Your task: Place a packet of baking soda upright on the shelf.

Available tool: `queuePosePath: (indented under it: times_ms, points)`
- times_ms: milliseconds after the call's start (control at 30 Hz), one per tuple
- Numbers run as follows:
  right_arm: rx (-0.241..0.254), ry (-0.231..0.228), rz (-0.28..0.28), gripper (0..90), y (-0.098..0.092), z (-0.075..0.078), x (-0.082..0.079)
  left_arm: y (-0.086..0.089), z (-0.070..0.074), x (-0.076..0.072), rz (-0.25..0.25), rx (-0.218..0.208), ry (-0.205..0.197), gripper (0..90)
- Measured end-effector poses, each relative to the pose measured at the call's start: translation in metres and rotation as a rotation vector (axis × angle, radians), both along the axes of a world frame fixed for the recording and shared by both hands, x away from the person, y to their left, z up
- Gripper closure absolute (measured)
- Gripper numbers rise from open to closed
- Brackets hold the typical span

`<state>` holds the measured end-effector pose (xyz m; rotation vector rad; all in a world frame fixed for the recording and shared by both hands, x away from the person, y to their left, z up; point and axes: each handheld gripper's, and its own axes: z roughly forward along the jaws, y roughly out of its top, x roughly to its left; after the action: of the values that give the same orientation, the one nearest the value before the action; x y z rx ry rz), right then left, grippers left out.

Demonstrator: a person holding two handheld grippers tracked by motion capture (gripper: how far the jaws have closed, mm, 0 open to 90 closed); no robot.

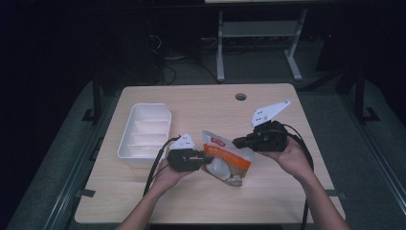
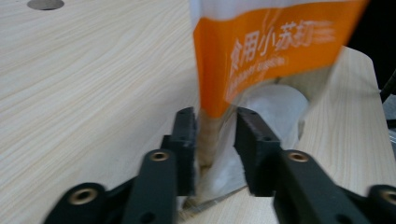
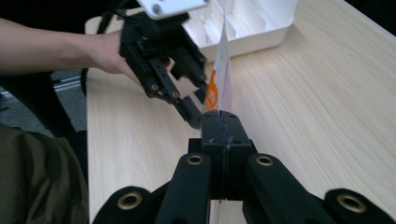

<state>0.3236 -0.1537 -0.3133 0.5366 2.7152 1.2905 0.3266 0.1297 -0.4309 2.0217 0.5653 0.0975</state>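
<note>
An orange-and-white pouch (image 1: 225, 160) with a clear lower part is held just above the wooden table between both grippers. My left gripper (image 1: 207, 160) has its jaws around the pouch's lower left edge. In the left gripper view the pouch (image 2: 261, 46) fills the gap between the pads (image 2: 187, 135), which press on it. My right gripper (image 1: 237, 142) is shut on the pouch's upper right edge. In the right gripper view its jaws (image 3: 223, 123) are clamped on the thin edge of the pouch (image 3: 223, 70), and the left gripper (image 3: 198, 105) faces them from the other side.
A white divided tray (image 1: 125, 143) stands at the table's left, close to the left hand; it also appears as the tray (image 3: 261, 32) behind the pouch. A round cable hole (image 1: 241, 96) sits near the far edge. Bare tabletop (image 1: 268, 191) lies in front.
</note>
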Motion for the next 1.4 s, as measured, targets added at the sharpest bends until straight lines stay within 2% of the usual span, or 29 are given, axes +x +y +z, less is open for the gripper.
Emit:
queuePosePath:
  times_ms: [133, 200, 267, 400, 467, 533, 600, 767, 900, 1067, 1133, 1200, 1300, 1400]
  points:
    - [-0.008, -0.002, -0.016, 87.2, -0.002, -0.005, 0.001, 0.001, 0.001, -0.004, -0.018, 0.016, -0.001, 82.0]
    - [-0.002, 0.006, -0.023, 82.8, -0.003, -0.008, 0.003, 0.001, 0.002, -0.007, -0.016, 0.026, -0.016, 83.9]
    - [0.003, 0.02, -0.025, 82.1, -0.005, -0.011, 0.005, 0.003, 0.001, -0.009, -0.015, 0.025, -0.022, 85.4]
    - [0.027, 0.059, -0.036, 66.7, -0.009, -0.018, 0.009, 0.005, 0.001, -0.01, -0.013, 0.022, -0.021, 86.8]
    - [0.038, 0.062, -0.046, 59.0, -0.011, -0.021, 0.01, 0.006, 0.002, -0.011, -0.016, 0.028, -0.028, 86.9]
    - [0.058, 0.08, -0.053, 55.2, -0.014, -0.027, 0.011, 0.006, 0.002, -0.012, -0.016, 0.031, -0.029, 87.0]
    - [0.067, 0.08, -0.067, 49.0, -0.016, -0.032, 0.011, 0.007, 0.002, -0.013, -0.014, 0.034, -0.031, 87.0]
    - [0.109, 0.078, -0.093, 43.3, -0.026, -0.043, 0.008, 0.01, 0.002, -0.015, -0.012, 0.031, -0.026, 86.9]
    - [0.16, 0.095, -0.101, 41.4, -0.032, -0.052, 0.005, 0.011, 0.002, -0.016, -0.01, 0.035, -0.027, 86.8]
    - [0.16, 0.1, -0.112, 40.5, -0.03, -0.066, -0.002, 0.01, 0.002, -0.017, -0.004, 0.031, -0.024, 86.6]
    - [0.156, 0.107, -0.11, 41.4, -0.028, -0.071, -0.002, 0.011, 0.002, -0.017, -0.003, 0.032, -0.024, 86.6]
    - [0.16, 0.088, -0.123, 44.2, -0.027, -0.077, -0.004, 0.012, 0.002, -0.018, -0.002, 0.03, -0.022, 86.5]
    - [0.164, 0.115, -0.115, 47.3, -0.025, -0.085, -0.003, 0.013, 0.002, -0.019, 0.0, 0.025, -0.026, 86.5]
    - [0.184, 0.107, -0.108, 51.6, -0.022, -0.09, -0.005, 0.013, 0.002, -0.02, 0.001, 0.024, -0.025, 86.3]
